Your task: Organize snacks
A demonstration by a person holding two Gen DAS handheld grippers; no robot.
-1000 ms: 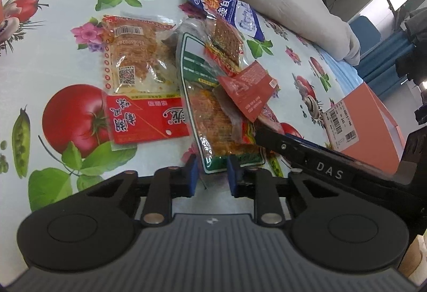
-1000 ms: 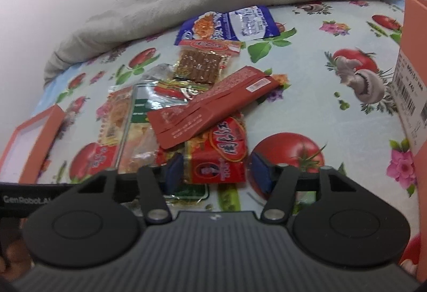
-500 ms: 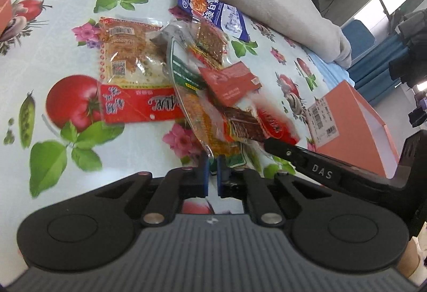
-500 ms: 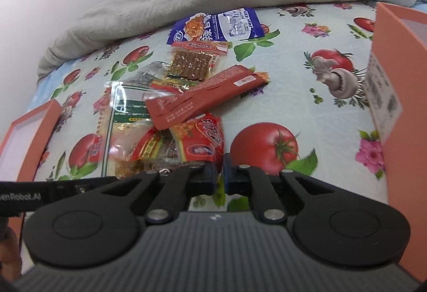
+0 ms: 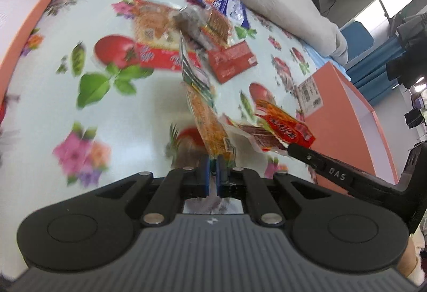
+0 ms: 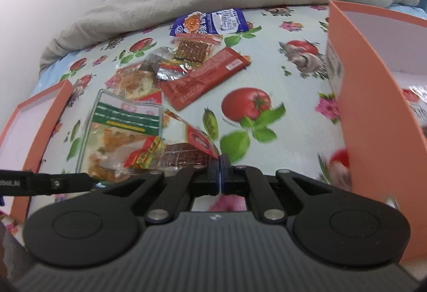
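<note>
Snack pile between two orange cardboard boxes [image 6: 373, 94]

Your left tool [image 5: 212, 166] pinches the green-striped clear packet [image 5: 202, 102]; your right tool [image 6: 220, 169] pinches the red-edged brown snack packet [image 6: 186, 156]. Only the right view shows the box's white interior.

Black ribbed gripper [image 5: 212, 168], blue fingers [image 5: 204, 166], possibly silver screws.

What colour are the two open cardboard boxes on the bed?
Both open cardboard boxes are orange outside, white inside; right wrist view shows them best.
</note>
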